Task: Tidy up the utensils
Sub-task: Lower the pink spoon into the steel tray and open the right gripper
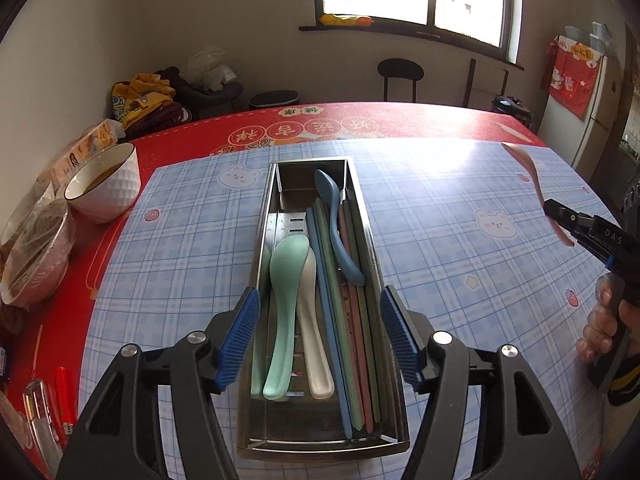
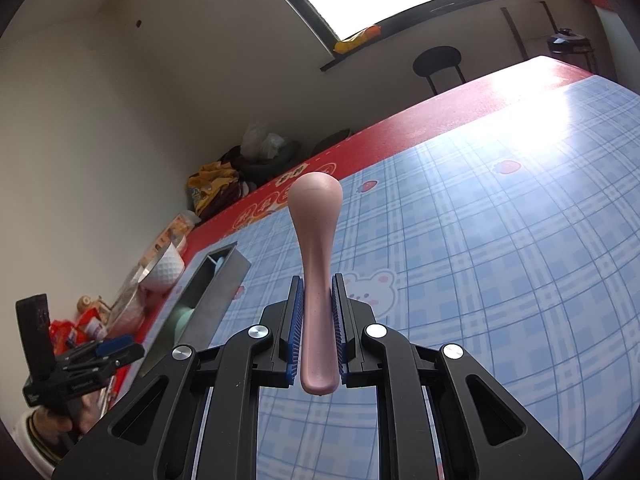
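Pink spoon (image 2: 316,280): pinched by the handle in the right gripper (image 2: 316,308), raised off the table, bowl end toward the upper middle of the right wrist view.
Right gripper: at the right edge of the left wrist view, tilted up and leftward.
Left gripper (image 1: 318,336): fingers spread, hovering over the near end of the metal tray (image 1: 362,216).
Tray contents: green spoon (image 1: 282,312), white spoon (image 1: 314,332), blue spoon (image 1: 336,224), chopsticks (image 1: 352,336).
White bowl (image 1: 106,184): left of the tray.

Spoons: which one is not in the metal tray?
The pink plastic spoon, clamped in the right gripper above the tablecloth; the green, white and blue ones lie inside.
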The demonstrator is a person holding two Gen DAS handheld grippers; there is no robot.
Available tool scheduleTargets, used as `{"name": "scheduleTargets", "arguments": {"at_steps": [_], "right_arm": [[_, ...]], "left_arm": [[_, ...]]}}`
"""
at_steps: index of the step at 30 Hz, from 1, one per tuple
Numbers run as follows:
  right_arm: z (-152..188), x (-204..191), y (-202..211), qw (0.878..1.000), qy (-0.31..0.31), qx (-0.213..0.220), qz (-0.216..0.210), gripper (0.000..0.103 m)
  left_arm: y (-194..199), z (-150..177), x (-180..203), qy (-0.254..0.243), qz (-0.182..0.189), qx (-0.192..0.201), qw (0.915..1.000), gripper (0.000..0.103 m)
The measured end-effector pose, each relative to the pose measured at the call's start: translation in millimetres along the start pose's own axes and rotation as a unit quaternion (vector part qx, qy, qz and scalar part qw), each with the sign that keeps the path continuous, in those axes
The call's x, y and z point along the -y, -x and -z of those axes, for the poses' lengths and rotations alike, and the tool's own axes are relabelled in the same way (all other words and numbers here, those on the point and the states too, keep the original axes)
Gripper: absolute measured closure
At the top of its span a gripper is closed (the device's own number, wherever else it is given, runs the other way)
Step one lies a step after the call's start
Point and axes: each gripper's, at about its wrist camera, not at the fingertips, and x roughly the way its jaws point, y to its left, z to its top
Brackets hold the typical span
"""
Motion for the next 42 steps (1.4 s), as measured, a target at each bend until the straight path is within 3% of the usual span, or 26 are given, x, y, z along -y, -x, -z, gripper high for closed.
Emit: {"name": "scheduleTargets", "arguments": {"at_steps": [3, 9, 14, 20, 27, 33, 42], "right_arm": [[1.3, -6.7, -2.8, 1.000, 0.011, -0.001, 0.009, 0.089], [2.0, -20.3, -12.2, 0.998, 0.038, -0.015, 0.047, 0.089], [-0.4, -39.3, -20.9, 0.993, 0.056, -0.030, 0.095, 0.089], [-2.6, -87.7, -31.4, 0.991, 0.086, -0.040, 0.099, 0.089], [14.9, -150.7, -63.4, 0.985, 0.115, -0.095, 0.087, 0.089], [30.0, -205.5, -96.7, 0.971, 0.155, -0.157, 0.089, 0.089], [52.2, -248.2, -139.2, 0.941, 0.205, -0.231, 0.135, 0.089]], "left_arm": [[10.6, 6.6, -12.1, 0.009, 0.000, 0.037, 0.9993, 0.016], [17.4, 26.9, -38.8, 0.028, -0.004, 0.065, 0.9975, 0.007], [17.7, 42.9, -60.6, 0.041, -0.019, 0.077, 0.9960, 0.006], [18.3, 53.7, -74.7, 0.050, -0.028, 0.101, 0.9933, 0.006], [31.3, 59.1, -80.5, 0.062, -0.022, 0.137, 0.9884, 0.006], [37.6, 61.6, -88.7, 0.089, -0.014, 0.149, 0.9847, 0.006], [38.0, 64.1, -106.5, 0.130, 0.015, 0.150, 0.9799, 0.006]]}}
